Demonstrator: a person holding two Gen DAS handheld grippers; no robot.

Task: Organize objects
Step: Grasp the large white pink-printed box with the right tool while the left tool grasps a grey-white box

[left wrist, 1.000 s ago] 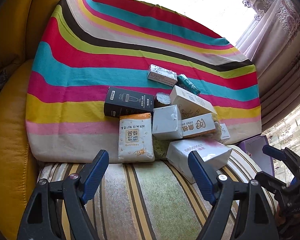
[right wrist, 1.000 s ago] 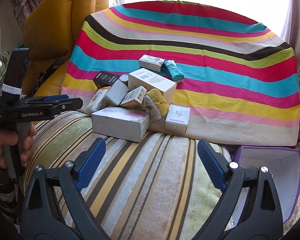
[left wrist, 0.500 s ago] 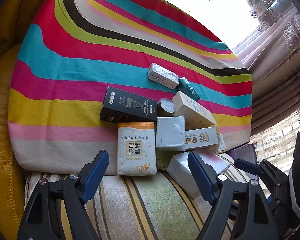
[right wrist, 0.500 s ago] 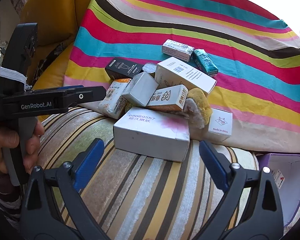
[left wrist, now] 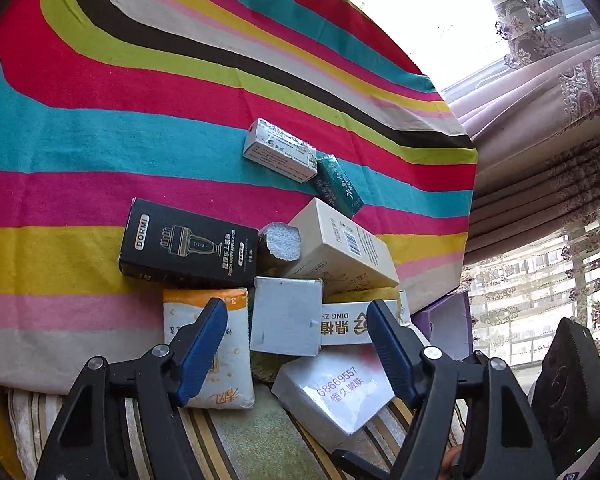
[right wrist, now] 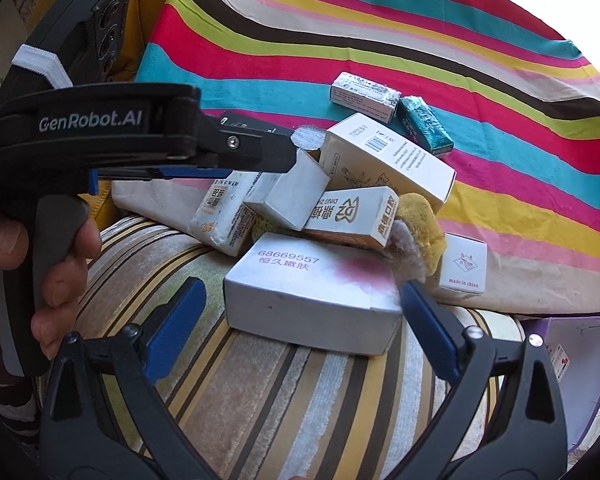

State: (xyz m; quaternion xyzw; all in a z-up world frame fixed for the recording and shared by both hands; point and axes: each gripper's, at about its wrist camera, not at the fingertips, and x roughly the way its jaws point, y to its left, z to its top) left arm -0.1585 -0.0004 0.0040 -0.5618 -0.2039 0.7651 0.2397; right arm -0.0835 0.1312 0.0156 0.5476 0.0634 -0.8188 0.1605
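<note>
Two wide-open claws, left (left wrist: 296,344) and right (right wrist: 300,320), over piled boxes (right wrist: 312,216).

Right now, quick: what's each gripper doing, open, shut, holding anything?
Left gripper: open, holding nothing, over the plain white box.
Right gripper: open, holding nothing, straddling the white box marked 68669557.
</note>
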